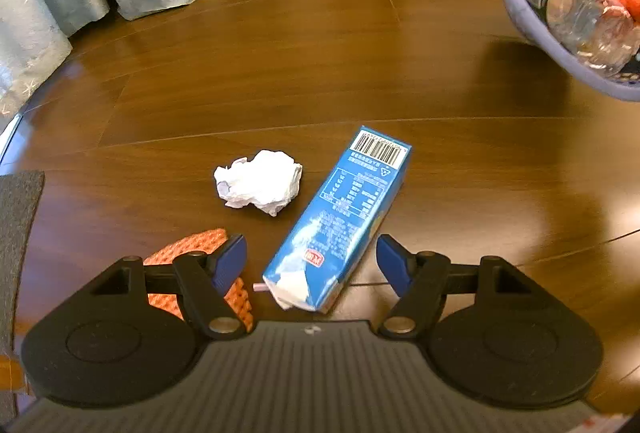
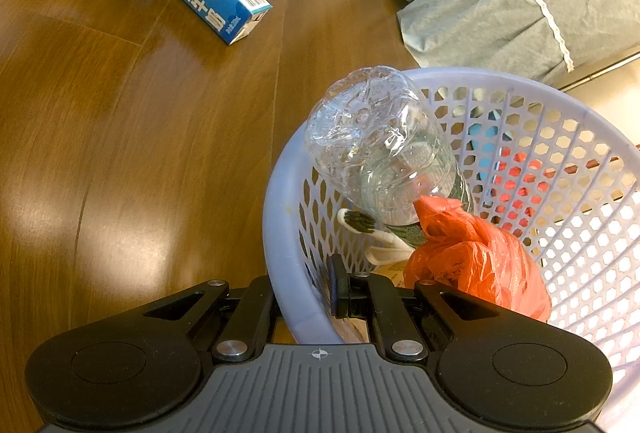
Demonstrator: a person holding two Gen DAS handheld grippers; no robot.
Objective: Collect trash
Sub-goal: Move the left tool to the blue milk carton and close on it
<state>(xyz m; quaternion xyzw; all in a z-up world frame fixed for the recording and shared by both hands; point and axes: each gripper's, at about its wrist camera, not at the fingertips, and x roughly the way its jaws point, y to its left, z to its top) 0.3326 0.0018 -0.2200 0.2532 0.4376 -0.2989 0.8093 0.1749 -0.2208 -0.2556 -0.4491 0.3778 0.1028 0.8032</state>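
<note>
Straddling the blue rectangular milk carton (image 1: 340,221) on bare wooden floor (image 1: 280,53), left gripper (image 1: 311,259) spread wide — crumpled white tissue (image 1: 259,182) just beside, right gripper (image 2: 308,293) clamped on the lavender perforated plastic basket (image 2: 560,89) rim.

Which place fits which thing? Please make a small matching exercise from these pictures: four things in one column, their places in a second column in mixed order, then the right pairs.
Things:
1. milk carton
2. crumpled tissue
3. clear plastic bottle
4. orange mesh

Places:
A. inside the lavender basket
B. on the floor between the open fingers of the left claw
C. on the floor beyond the carton's left side
D. partly under the left claw's left finger

Pairs: 1-B, 2-C, 3-A, 4-D
</note>
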